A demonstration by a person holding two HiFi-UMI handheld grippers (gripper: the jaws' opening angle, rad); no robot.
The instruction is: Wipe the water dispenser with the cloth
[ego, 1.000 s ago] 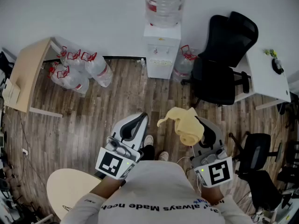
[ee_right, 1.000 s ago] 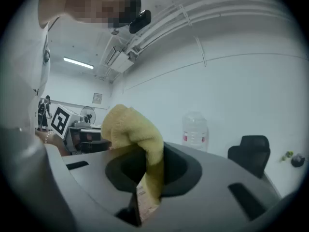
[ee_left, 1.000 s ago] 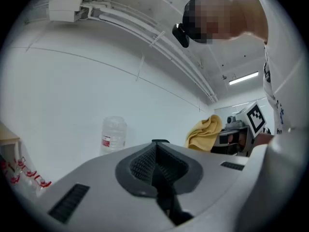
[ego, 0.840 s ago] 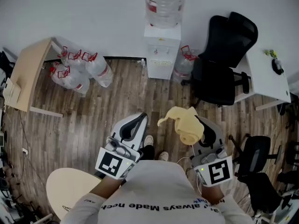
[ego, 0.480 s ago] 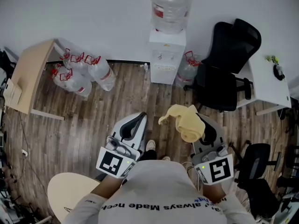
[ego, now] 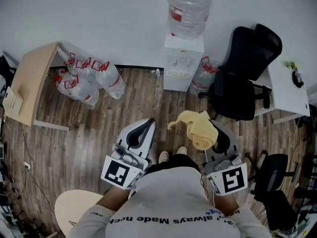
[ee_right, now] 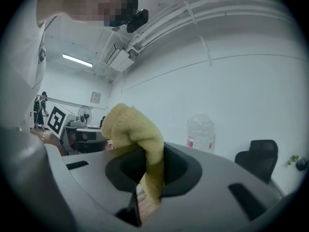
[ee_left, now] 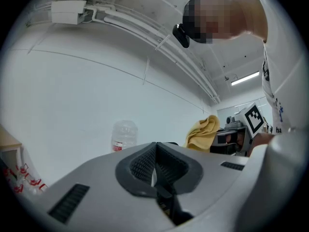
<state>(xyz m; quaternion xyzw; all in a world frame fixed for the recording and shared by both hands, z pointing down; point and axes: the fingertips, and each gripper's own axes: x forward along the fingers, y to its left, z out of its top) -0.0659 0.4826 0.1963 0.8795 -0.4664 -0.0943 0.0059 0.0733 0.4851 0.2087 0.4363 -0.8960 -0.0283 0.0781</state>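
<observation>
The white water dispenser (ego: pixel 182 63) stands against the far wall with a clear bottle (ego: pixel 189 8) on top; that bottle (ee_left: pixel 123 135) (ee_right: pixel 200 131) shows ahead in both gripper views. A yellow cloth (ego: pixel 199 129) is bunched in my right gripper (ego: pixel 214 139), which is shut on it; the cloth (ee_right: pixel 137 139) hangs between the jaws. My left gripper (ego: pixel 140 133) is shut with nothing in it, its jaws pressed together (ee_left: pixel 155 170). Both grippers are held close to my body, well short of the dispenser. From the left gripper view the cloth (ee_left: pixel 203 132) shows to the right.
Several spare water bottles (ego: pixel 86 78) lie by a wooden table (ego: pixel 27 83) at left. Another bottle (ego: pixel 203 78) sits right of the dispenser. A black office chair (ego: pixel 242 73) and a white desk (ego: pixel 290 90) stand at right. A round table (ego: pixel 74 209) is near left. Wood floor (ego: pixel 138 108) lies between.
The view has moved toward the dispenser, which sits slightly higher and further right in frame. Both grippers keep the same pose and the cloth stays held.
</observation>
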